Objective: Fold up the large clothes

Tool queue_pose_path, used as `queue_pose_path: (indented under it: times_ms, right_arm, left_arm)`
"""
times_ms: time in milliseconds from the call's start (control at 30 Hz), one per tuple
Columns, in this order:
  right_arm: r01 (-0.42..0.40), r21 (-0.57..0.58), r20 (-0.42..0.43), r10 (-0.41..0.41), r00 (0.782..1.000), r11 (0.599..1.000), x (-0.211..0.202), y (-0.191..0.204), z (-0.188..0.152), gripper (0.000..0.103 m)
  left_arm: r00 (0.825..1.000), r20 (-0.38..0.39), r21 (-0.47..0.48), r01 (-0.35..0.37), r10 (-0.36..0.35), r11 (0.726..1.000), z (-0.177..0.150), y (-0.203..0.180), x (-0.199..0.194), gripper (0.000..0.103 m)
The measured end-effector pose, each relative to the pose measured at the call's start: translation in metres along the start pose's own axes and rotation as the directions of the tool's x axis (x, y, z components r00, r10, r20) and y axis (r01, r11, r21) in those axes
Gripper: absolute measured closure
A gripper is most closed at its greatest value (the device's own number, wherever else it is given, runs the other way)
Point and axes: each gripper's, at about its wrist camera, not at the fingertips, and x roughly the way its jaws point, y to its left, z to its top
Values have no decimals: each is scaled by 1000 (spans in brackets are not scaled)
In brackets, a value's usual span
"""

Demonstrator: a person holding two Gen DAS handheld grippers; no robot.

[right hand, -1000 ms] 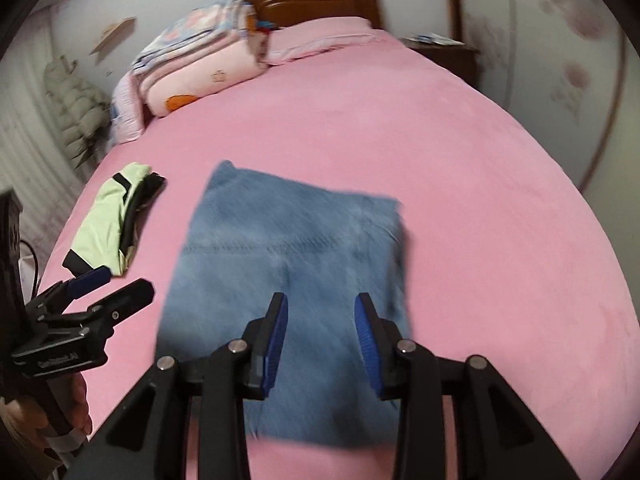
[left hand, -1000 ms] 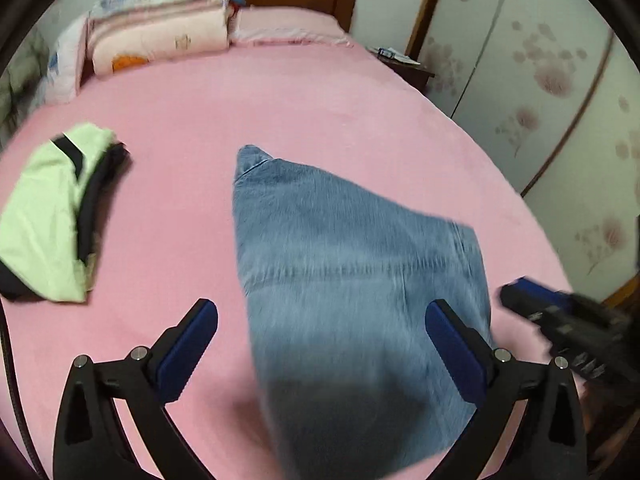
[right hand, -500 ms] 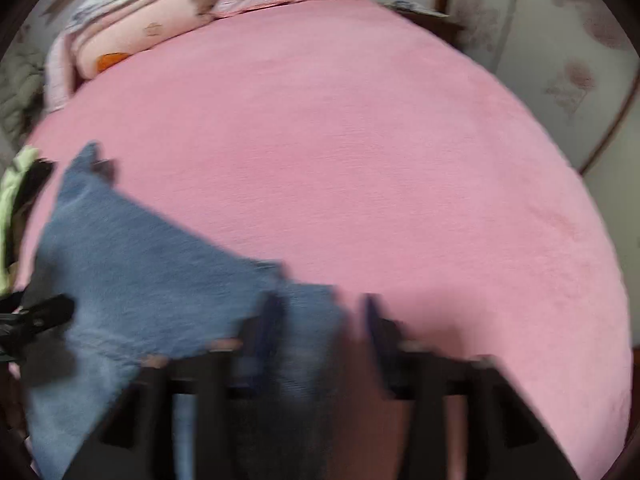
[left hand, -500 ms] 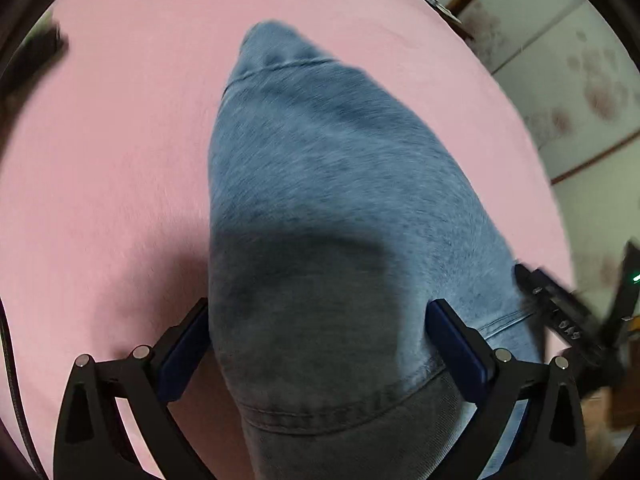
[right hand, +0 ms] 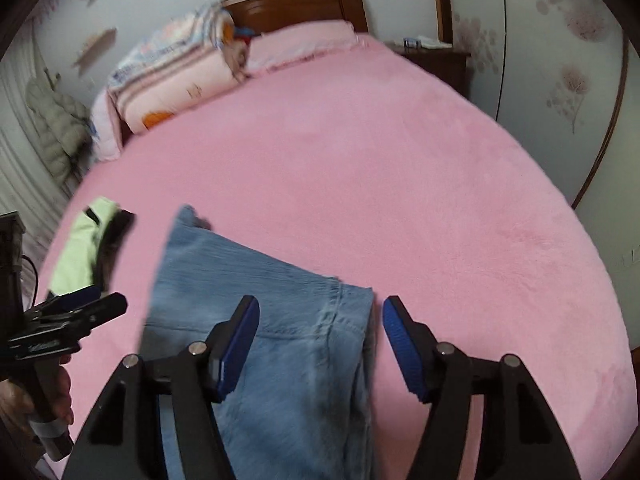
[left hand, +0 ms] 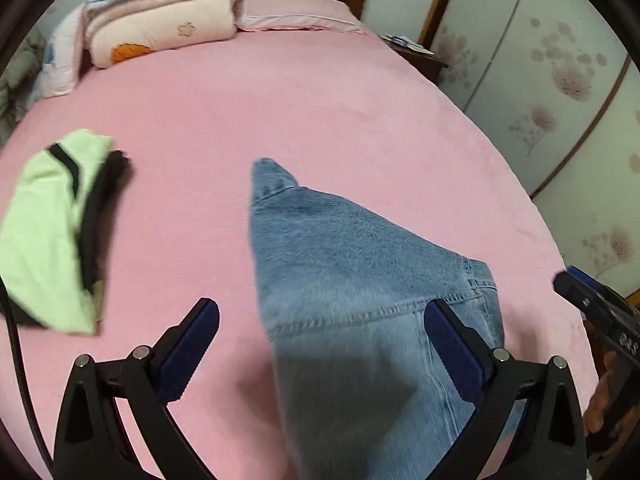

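Blue jeans (left hand: 360,260), folded into a long strip, lie on the pink bed cover (left hand: 280,112) and run from my fingers toward the headboard. My left gripper (left hand: 320,308) hovers open over their near part, its blue pads wide apart and touching nothing. My right gripper (right hand: 320,302) hangs above the right edge of the jeans (right hand: 248,280). Its jaws are closing, the denim shows between them from above, and the pads do not press on it. Each gripper shows at the edge of the other's view.
A folded light-green and black garment (left hand: 44,220) lies on the bed left of the jeans. Stacked quilts (left hand: 160,20) and a pink pillow (left hand: 296,12) sit by the wooden headboard. A nightstand (left hand: 416,52) and flowered wardrobe doors (left hand: 560,80) stand to the right.
Half a second ago both cameras were low and close over the jeans; now they are back up. The right jaws stand wider than a second ago.
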Motion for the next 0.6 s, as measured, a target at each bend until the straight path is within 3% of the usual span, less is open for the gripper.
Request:
queue_pose_path:
  times_ms: [133,300,433,600]
  right_arm:
    - [9,-32,18,-9,1000,999,-33,20,-8,38]
    - [-5,-36,-1,5,1000,999,-64,28,-20,38]
    - [-16,-43,-9,15,1000,999,-79,34,-27,32]
    - [-26,-47,-19,25,1000,999,-87,38,-34,28]
  left_arm:
    - [999,5,-24,-37,37,999,-3,-3,-41,1]
    - [999,48,-53,-9,11,999,-16,-9,-78,1]
    - [999,48,-73,21,-17,997,-25,-13,-88,1]
    - [999,19,-26,30,-29,999,-42,-24,-83,1]
